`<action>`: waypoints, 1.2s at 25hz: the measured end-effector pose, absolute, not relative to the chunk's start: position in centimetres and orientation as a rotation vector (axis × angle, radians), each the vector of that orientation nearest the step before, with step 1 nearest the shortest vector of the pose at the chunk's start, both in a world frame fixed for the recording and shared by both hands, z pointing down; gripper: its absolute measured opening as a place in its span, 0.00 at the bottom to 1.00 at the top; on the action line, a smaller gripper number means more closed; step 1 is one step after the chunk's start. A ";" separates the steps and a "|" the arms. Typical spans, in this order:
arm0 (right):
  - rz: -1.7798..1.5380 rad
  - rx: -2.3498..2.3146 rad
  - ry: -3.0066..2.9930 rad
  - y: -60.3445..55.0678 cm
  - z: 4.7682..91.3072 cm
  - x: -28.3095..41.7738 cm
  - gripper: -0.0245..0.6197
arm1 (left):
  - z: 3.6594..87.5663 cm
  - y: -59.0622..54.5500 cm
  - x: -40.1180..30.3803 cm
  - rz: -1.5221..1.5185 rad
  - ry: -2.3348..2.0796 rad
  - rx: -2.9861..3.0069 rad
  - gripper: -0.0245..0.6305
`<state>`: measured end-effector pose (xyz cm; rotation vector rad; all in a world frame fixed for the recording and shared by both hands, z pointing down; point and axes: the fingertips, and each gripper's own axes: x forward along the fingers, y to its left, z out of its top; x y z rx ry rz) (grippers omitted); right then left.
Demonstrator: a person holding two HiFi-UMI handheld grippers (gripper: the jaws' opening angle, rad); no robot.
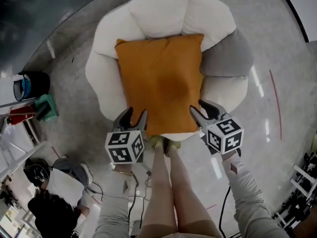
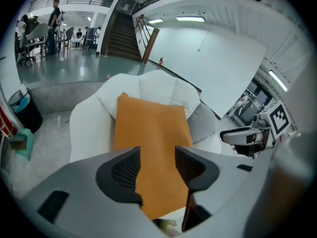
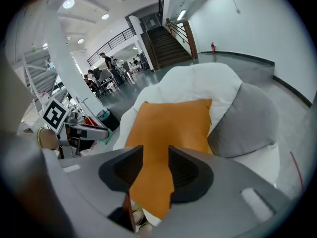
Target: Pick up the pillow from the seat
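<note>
- at the near edge of the white seat (image 1: 163, 9), the left tool (image 1: 135, 114) and right tool (image 1: 200, 108) hover with jaws apart, clamped on nothing, each by a near corner of the orange pillow (image 1: 159, 83).
- the pillow lies flat on the seat, its far edge up against the backrest.
- to do this well, i'd pinch a good fold at each corner, close both tools together, then lift evenly.
- further right, a grey cushion (image 1: 228, 56) sits just beside the pillow's far corner; lift clear of it.
</note>
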<state>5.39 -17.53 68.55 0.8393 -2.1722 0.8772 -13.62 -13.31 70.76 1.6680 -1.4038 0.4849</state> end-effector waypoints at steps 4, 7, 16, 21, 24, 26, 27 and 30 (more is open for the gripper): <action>0.915 0.829 -2.127 -17.6 72.9 6.2 0.41 | 75.5 -13.3 -14.5 0.556 -1.368 1.639 0.46; 0.919 0.827 -2.100 -18.0 75.9 6.7 0.48 | 78.1 -14.0 -15.0 0.539 -1.365 1.600 0.56; 1.056 0.840 -2.013 -21.1 82.3 7.2 0.65 | 83.8 -16.4 -16.2 0.617 -1.294 1.571 0.88; 1.077 0.815 -1.963 -21.7 85.3 7.7 0.72 | 85.9 -16.9 -16.0 0.650 -1.248 1.572 0.94; 1.118 0.734 -1.960 -21.8 87.0 7.2 0.90 | 87.1 -17.0 -15.4 0.623 -1.176 1.565 0.94; 1.121 0.665 -1.948 -21.9 88.2 6.9 0.93 | 87.8 -17.2 -15.1 0.594 -1.125 1.559 0.94; 1.122 0.637 -1.939 -22.0 88.7 6.9 0.93 | 88.2 -17.2 -14.9 0.581 -1.102 1.554 0.94; 1.144 0.580 -1.915 -22.3 89.9 6.7 0.93 | 88.7 -17.7 -14.8 0.579 -1.079 1.554 0.94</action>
